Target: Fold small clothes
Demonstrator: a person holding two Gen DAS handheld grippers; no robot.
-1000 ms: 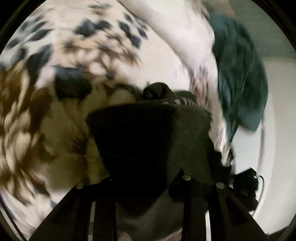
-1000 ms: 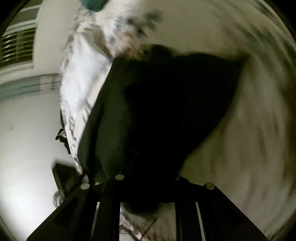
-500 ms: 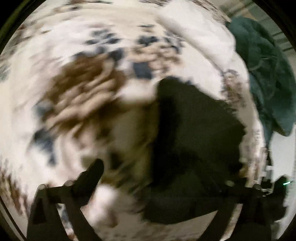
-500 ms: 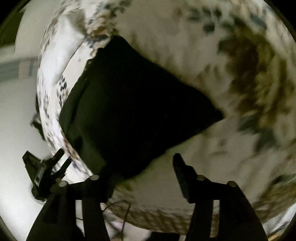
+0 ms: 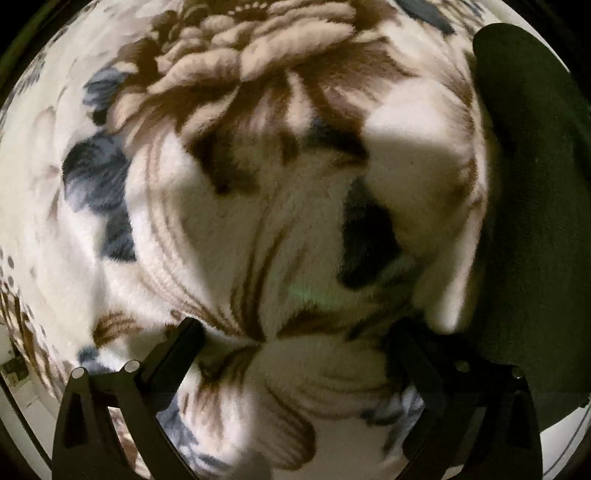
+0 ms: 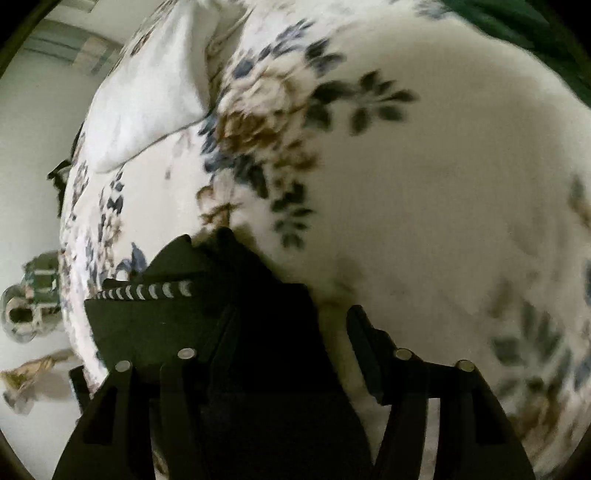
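Note:
A small dark garment [image 6: 184,325] with a white-striped band [image 6: 147,291] lies folded on the floral blanket [image 6: 424,184] near the bed's edge. My right gripper [image 6: 291,317] points steeply down at it with its jaws closing. The cloth covers the left finger and reaches in between the jaws, while a strip of pale blanket still shows beside the right finger [image 6: 362,332]. In the left wrist view the same garment [image 5: 535,221] lies at the far right. My left gripper [image 5: 295,328] hangs wide open straight above bare blanket [image 5: 258,184], holding nothing.
A white pillow [image 6: 147,99] lies at the far left of the bed. A dark green cloth [image 6: 535,29] shows at the top right. The bed's edge runs down the left, with pale floor [image 6: 29,147] and some small objects [image 6: 26,310] beyond.
The left gripper let go of the dark garment, opened wide and slid away over the blanket. The right gripper also released it, opened, then came down with narrower jaws at the garment's striped-band edge.

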